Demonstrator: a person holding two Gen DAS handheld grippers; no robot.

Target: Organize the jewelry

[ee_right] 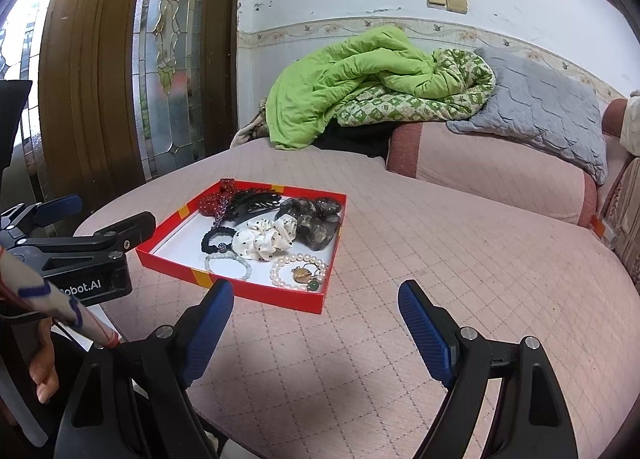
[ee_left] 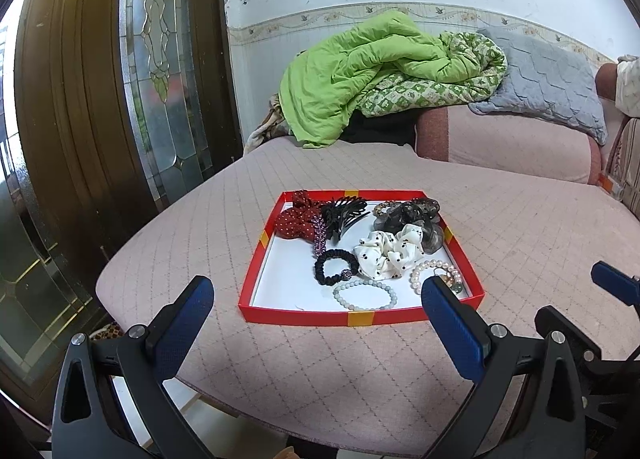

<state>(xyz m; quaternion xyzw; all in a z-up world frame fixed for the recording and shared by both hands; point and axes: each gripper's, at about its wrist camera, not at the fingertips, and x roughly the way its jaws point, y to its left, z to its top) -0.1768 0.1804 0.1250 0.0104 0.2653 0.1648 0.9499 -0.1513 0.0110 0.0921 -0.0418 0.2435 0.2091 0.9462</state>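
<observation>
A shallow red tray (ee_left: pixel 256 259) (ee_right: pixel 176 265) with a white floor lies on the pink quilted bed. In it lie a red dotted bow (ee_left: pixel 294 221), a black claw clip (ee_left: pixel 344 213), a dark grey scrunchie (ee_left: pixel 416 219), a white dotted scrunchie (ee_left: pixel 390 249) (ee_right: pixel 264 241), a black hair tie (ee_left: pixel 334 267), a pale bead bracelet (ee_left: pixel 364 293) (ee_right: pixel 228 263), a pearl bracelet (ee_left: pixel 434 271) (ee_right: pixel 296 269) and a gold pendant (ee_right: pixel 302 274). My left gripper (ee_left: pixel 318 309) is open and empty at the tray's near edge. My right gripper (ee_right: pixel 316 309) is open and empty, just right of the tray's near corner.
A green quilt (ee_left: pixel 372 71) and a grey pillow (ee_left: pixel 548 79) are piled at the bed's far side against the wall. A wooden door with a glass panel (ee_left: pixel 160 71) stands left. The bed's edge (ee_left: pixel 180 371) runs close below my grippers.
</observation>
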